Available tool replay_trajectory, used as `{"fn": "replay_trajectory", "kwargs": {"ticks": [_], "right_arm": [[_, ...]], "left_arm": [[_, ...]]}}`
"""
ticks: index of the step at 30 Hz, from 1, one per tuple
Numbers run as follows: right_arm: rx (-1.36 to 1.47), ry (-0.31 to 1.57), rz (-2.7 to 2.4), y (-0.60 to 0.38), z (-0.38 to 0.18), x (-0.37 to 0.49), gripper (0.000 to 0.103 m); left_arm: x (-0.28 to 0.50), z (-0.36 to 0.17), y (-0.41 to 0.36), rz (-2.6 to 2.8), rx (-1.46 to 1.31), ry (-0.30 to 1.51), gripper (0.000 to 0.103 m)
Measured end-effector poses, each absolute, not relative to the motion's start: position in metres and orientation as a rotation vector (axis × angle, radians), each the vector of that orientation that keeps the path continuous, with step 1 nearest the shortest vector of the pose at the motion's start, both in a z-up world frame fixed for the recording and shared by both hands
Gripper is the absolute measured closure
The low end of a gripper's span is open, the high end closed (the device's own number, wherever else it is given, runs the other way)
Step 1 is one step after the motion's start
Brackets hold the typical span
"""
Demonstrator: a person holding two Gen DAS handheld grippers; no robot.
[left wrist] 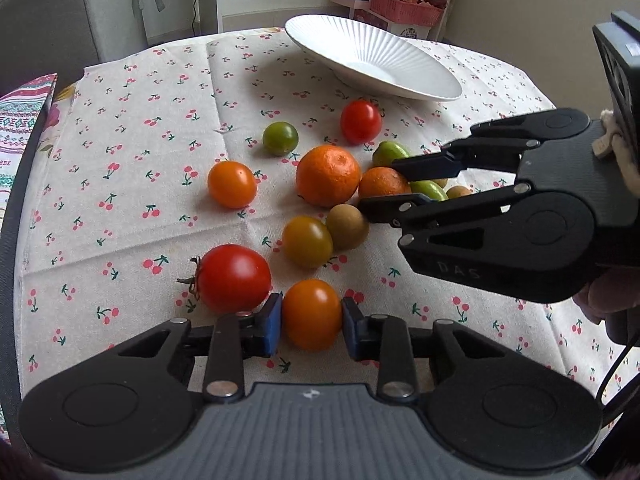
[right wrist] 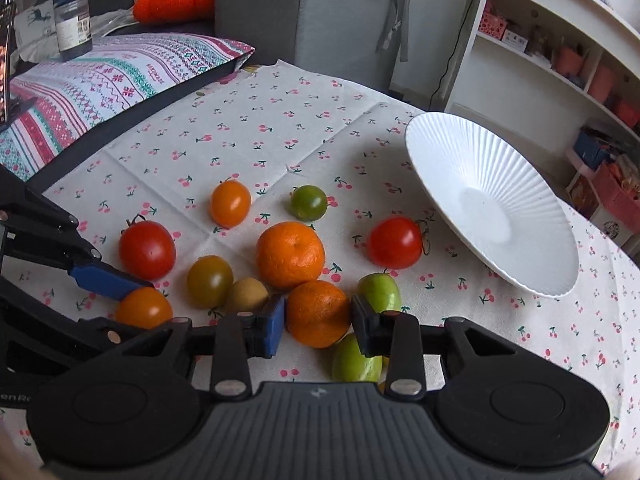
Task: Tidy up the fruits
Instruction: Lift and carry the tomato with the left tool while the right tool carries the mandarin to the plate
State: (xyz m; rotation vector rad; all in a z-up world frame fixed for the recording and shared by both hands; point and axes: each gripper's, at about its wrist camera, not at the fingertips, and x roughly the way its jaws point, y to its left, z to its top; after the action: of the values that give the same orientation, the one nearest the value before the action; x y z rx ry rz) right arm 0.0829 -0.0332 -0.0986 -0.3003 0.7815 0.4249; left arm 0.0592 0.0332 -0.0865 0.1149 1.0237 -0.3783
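Fruit lies clustered on the counter's cherry-print cloth (left wrist: 132,128), just beside the white plate (right wrist: 516,216), whose ribbed bowl holds nothing. Left gripper (left wrist: 311,314) pinches an orange tomato (left wrist: 312,314) at the cluster's edge farthest from the plate. Right gripper (right wrist: 318,316) closes on a small mandarin (right wrist: 318,314), green fruits (right wrist: 380,292) crowding one pad. Bare cloth stretches beyond the plate's far side of the cluster.

light: soft daylight, quite bright | shadows: faint, small under the fruit | glare: white plate (right wrist: 500,204) shines a little | blur: none, sharp | edges: bent round, dark corners
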Motion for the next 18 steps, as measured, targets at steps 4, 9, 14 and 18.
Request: {"fn": "replay_trajectory", "kwargs": {"ticks": [4,9,14,18], "right_arm": [[-0.246,0.786,0.433,-0.039,-0.094,0.083,0.071],[-0.174,0.790,0.437,-0.048,-0.087,0.083,0.071],[-0.143,0.783,0.428,-0.054,-0.082,0.082,0.071],[-0.117,0.772,0.416,-0.061,-0.075,0.083,0.071]], "left_arm": [[0.058,-0.082,0.035,-0.380,0.103,1.007,0.096],[0.057,-0.078,0.033,-0.385,0.102,0.989,0.096],[0.058,-0.069,0.031,-0.374,0.090,0.959,0.096],[0.059,-0.063,0.027,-0.369,0.090,0.932,0.096]]}}
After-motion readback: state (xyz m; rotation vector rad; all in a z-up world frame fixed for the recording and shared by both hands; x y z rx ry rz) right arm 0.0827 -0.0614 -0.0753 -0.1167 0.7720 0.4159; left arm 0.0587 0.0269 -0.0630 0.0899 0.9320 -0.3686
